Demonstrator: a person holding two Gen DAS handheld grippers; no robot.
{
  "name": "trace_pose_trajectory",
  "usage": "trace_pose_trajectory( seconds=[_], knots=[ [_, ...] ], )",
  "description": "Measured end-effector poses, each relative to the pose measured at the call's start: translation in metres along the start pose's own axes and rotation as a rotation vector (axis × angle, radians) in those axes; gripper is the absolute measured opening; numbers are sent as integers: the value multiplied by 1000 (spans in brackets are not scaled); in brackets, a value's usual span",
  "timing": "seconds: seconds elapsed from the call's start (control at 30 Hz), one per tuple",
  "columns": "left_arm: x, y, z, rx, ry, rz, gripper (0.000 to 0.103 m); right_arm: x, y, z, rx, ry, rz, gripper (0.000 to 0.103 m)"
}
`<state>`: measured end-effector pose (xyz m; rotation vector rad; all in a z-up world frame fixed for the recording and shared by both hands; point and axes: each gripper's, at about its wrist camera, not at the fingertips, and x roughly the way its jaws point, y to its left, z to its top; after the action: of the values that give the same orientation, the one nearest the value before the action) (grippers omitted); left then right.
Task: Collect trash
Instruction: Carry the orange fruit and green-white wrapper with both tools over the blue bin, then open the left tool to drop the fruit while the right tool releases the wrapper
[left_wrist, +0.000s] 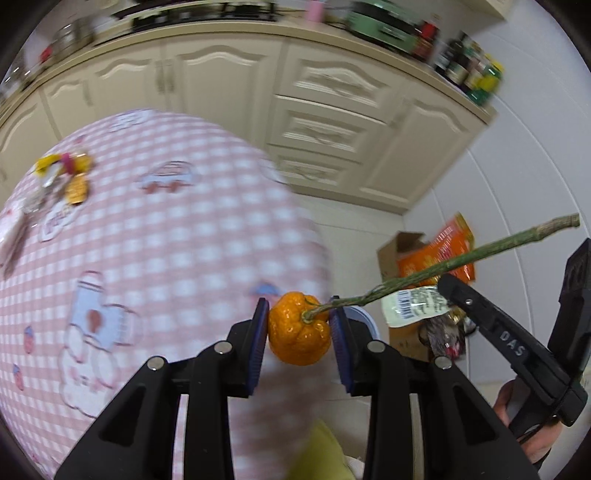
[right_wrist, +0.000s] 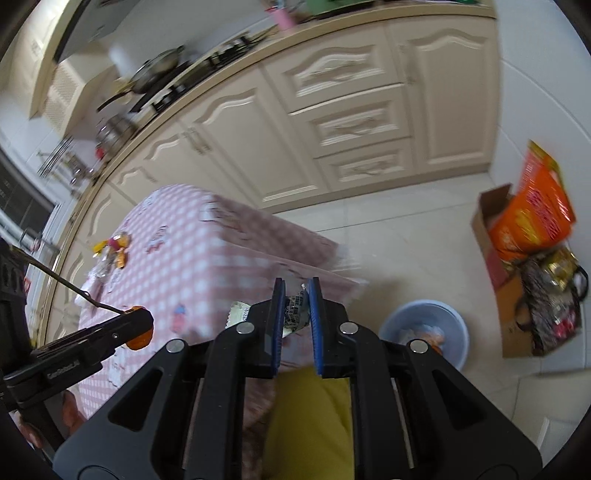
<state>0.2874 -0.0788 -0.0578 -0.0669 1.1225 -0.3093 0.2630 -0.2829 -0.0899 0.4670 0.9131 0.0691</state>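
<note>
My left gripper (left_wrist: 299, 325) is shut on a small orange fruit (left_wrist: 298, 330) with a long green stem (left_wrist: 443, 267), held at the right edge of the pink checked table (left_wrist: 166, 240). My right gripper (right_wrist: 295, 314) is shut on a crumpled printed wrapper (right_wrist: 295, 314); the same wrapper shows in the left wrist view (left_wrist: 413, 306). A blue trash bin (right_wrist: 424, 332) with some rubbish inside stands on the floor, right of the right gripper. Several more wrappers (left_wrist: 66, 177) lie at the table's far left.
Cream kitchen cabinets (left_wrist: 314, 110) run behind the table. A cardboard box with an orange bag (right_wrist: 528, 221) and a dark patterned bag (right_wrist: 550, 310) stand on the tiled floor at right. A yellow-green cloth (right_wrist: 310, 424) lies below the right gripper.
</note>
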Motion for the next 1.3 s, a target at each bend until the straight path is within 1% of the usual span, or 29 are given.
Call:
trace_pose_trajectory(
  seconds=[0.1,0.33,0.4,0.57,0.7,0.77,0.83,0.87,1.03,1.13,1.23,1.3],
  knots=[
    [10,-35,-9,62,22,-22,32,-11,-25,-7,35,-11,-30,13],
    [33,-99,-25,178,70,-55,33,-36,-85,-28,137,-33,-88,13],
    [42,-117,-30,211,89,-61,33,-42,-96,-34,160,-37,-98,13],
    [66,-149,-40,266,143,-66,34,-56,-128,-44,217,-51,-127,13],
    [89,-167,-43,276,189,-59,35,-61,-146,-52,251,-57,-140,13],
    [100,-172,-44,283,218,-47,36,-59,-157,-56,278,-48,-140,13],
    [111,-173,-46,287,247,-24,47,-55,-167,-61,305,-36,-140,13],
    [116,-172,-48,285,257,-15,49,-54,-169,-63,311,-30,-142,13],
    [123,-161,-51,274,269,0,49,-42,-173,-66,325,-1,-148,13],
    [120,-151,-52,274,262,6,49,-34,-167,-63,316,11,-140,14],
    [117,-142,-52,274,259,20,49,-24,-158,-56,293,15,-132,17],
    [115,-136,-51,265,259,18,50,-19,-152,-52,283,21,-128,34]
  ],
)
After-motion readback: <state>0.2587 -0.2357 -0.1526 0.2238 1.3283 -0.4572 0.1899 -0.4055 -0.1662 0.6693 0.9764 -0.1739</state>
